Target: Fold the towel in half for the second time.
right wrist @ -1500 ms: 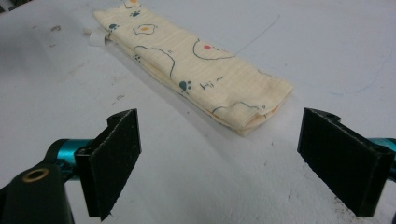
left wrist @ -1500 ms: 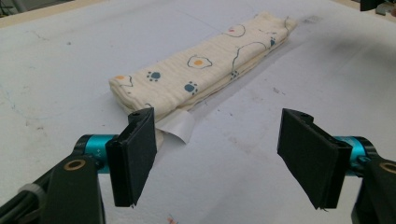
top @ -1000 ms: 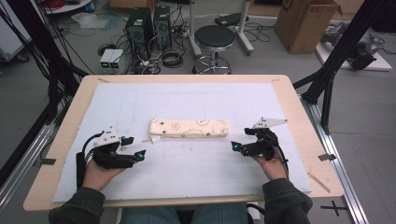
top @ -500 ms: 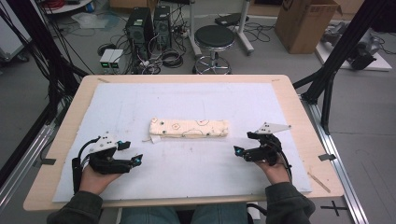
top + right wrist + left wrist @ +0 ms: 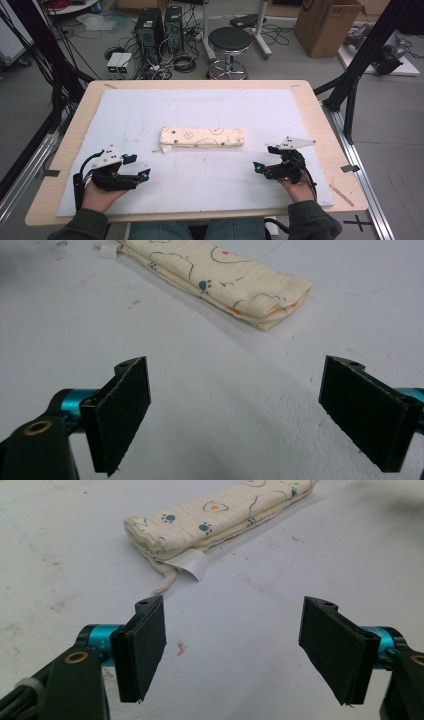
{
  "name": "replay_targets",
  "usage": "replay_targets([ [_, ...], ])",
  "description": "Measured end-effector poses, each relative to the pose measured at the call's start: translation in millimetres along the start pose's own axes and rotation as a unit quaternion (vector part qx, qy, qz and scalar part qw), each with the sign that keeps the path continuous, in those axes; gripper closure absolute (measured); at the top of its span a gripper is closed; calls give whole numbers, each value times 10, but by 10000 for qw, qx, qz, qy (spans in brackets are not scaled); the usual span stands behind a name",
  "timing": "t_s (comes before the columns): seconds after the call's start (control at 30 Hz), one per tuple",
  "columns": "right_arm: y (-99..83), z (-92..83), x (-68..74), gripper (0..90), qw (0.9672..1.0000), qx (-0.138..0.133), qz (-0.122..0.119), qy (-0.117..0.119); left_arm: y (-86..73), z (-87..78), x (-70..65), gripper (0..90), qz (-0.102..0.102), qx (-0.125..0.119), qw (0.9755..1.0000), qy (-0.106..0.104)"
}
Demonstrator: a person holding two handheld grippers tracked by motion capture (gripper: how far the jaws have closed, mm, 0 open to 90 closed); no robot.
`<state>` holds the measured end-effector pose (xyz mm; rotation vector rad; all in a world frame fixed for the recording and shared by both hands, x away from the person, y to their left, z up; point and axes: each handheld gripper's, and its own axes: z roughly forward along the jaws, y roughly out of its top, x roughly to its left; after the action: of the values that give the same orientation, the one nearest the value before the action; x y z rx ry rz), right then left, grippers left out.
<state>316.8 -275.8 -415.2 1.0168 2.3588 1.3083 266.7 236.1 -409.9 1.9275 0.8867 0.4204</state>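
Nothing's sitting between the grippers and the cloth [image 5: 202,137], just bare white mat [image 5: 210,105] over the table [image 5: 320,120]. The folded cloth is lying mid-table, long axis running side to side, parallel to the near edge, tag end pointing at the left edge. Left gripper [image 5: 140,167] and right gripper [image 5: 264,159] are both hanging wide open near the front edge, holding nothing, well apart from the cloth's ends.

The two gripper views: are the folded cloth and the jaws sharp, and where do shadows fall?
Left gripper view: the folded cloth is fairly sharp near its end and softer farther off, and the jaws are crisp. Right gripper view: a soft shadow lies on the white mat below the cloth, and the far corners are dim. High view: even light, no glare.
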Motion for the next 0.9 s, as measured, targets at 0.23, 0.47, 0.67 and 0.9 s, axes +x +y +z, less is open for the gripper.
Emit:
replay_targets([
  [0.23,-55,-67,3,124,10000,-8,21,-26,-26,-26,-7,273,33,41,10000,35],
  [0.47,-108,-130,-5,124,10000,-16,63,-50,-68,-67,-11,272,-2,59,10000,56],
  [0.67,-153,-169,-13,124,9999,-19,87,-80,-99,-92,-15,272,-14,84,10000,50],
  [0.9,-174,-188,-8,124,9999,-35,102,-81,-124,-119,-20,271,-41,64,9999,77],
])
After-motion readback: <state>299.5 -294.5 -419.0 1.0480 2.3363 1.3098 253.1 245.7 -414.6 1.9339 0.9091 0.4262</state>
